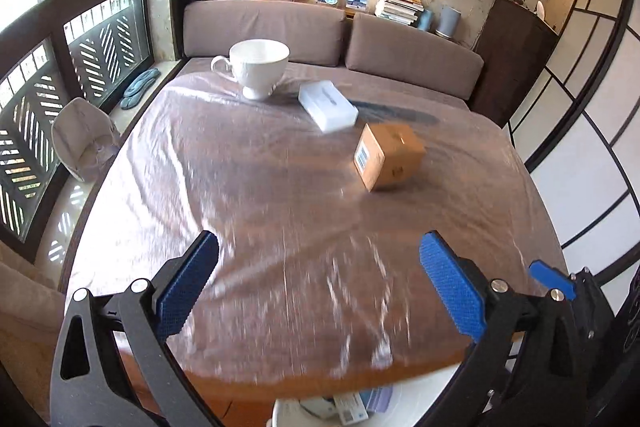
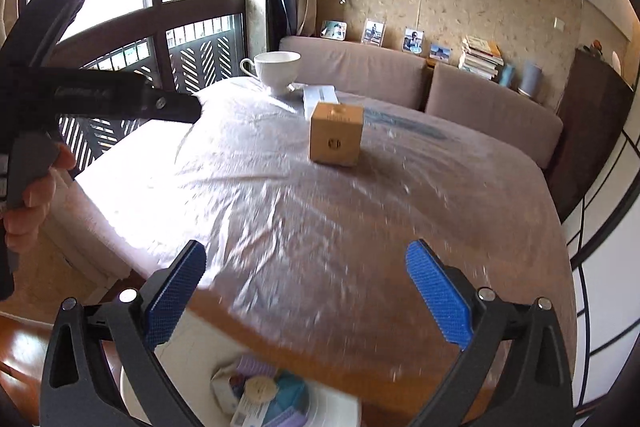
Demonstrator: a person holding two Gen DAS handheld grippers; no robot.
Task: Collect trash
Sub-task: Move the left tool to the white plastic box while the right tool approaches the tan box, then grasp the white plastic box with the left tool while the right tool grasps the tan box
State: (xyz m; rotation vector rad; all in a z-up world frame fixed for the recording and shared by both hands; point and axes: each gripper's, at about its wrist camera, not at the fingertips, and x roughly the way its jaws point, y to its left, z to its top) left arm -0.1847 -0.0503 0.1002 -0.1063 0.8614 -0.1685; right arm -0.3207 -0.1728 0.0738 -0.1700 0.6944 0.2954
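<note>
A brown cardboard box stands on the plastic-covered round table. A flat white box lies just behind it. Below the table's near edge a white bin holds several pieces of trash. My left gripper hangs open above the table's near edge with nothing between its blue pads. My right gripper is open and empty too, over the bin and the table edge. Both boxes are well ahead of the fingers.
A white footed cup stands at the table's far side. A brown sofa lines the back wall, windows are on the left, and a dark cabinet stands at the right. A hand holds the left gripper's handle.
</note>
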